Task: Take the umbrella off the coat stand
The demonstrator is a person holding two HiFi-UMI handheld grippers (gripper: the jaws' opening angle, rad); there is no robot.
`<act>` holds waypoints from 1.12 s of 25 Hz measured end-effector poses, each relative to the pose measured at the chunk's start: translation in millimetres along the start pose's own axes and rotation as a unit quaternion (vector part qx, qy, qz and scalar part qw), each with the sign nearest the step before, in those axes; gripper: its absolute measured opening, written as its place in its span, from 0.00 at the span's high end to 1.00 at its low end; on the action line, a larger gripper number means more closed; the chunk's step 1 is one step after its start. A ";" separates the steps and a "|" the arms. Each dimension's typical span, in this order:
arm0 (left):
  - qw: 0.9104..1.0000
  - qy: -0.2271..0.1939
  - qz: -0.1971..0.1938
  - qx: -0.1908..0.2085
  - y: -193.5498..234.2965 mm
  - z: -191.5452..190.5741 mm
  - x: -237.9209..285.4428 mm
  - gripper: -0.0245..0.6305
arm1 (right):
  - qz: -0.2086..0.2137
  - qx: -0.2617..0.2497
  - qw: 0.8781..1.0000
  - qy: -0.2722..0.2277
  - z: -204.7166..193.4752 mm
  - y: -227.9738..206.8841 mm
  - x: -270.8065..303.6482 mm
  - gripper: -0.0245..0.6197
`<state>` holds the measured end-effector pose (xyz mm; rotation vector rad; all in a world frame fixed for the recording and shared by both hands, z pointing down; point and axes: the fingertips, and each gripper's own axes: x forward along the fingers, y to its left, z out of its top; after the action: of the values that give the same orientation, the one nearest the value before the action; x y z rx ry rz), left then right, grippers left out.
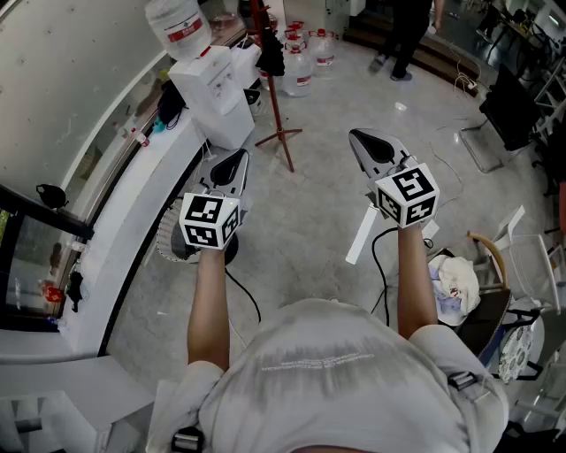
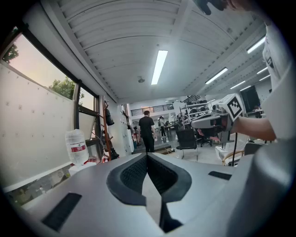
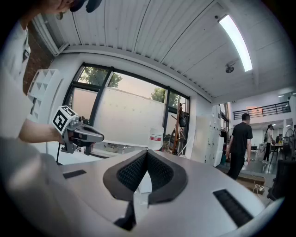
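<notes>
The coat stand (image 1: 272, 88) is a red pole on spread feet, on the floor ahead of me near the water dispenser. A dark bundle hangs high on it (image 1: 269, 55), which looks like the umbrella; its shape is too small to make out. Both grippers are held out level, well short of the stand. My left gripper (image 1: 233, 165) has its jaws together with nothing between them, and so does my right gripper (image 1: 364, 142). The stand (image 2: 107, 139) shows far off in the left gripper view, and in the right gripper view the stand (image 3: 179, 129) carries the dark bundle (image 3: 183, 119).
A white water dispenser (image 1: 217, 93) with a bottle (image 1: 177, 26) stands left of the stand, and several water bottles (image 1: 301, 62) sit behind it. A long white counter (image 1: 133, 203) runs along the left. A person (image 1: 402, 35) walks at the back. A chair with clutter (image 1: 473, 292) is at my right.
</notes>
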<state>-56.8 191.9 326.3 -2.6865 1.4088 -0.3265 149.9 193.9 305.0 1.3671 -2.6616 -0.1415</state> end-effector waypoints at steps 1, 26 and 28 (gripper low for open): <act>1.000 0.000 0.001 0.001 -1.3 0.5 2.7 0.94 | -0.003 -0.001 1.000 -0.001 -1.7 -4.1 -0.5 0.93; 0.998 0.037 0.038 -0.043 -57.4 -14.4 56.9 0.94 | 0.058 0.028 0.998 0.018 -58.9 -80.6 -24.6 0.73; 0.997 0.037 0.043 -0.042 -47.8 -16.3 61.2 0.94 | 0.061 0.029 0.998 0.016 -57.4 -81.9 -14.8 0.65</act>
<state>11.6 169.2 359.6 -2.6952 1.5886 -0.3719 233.8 157.3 348.0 1.2083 -2.7323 -0.0289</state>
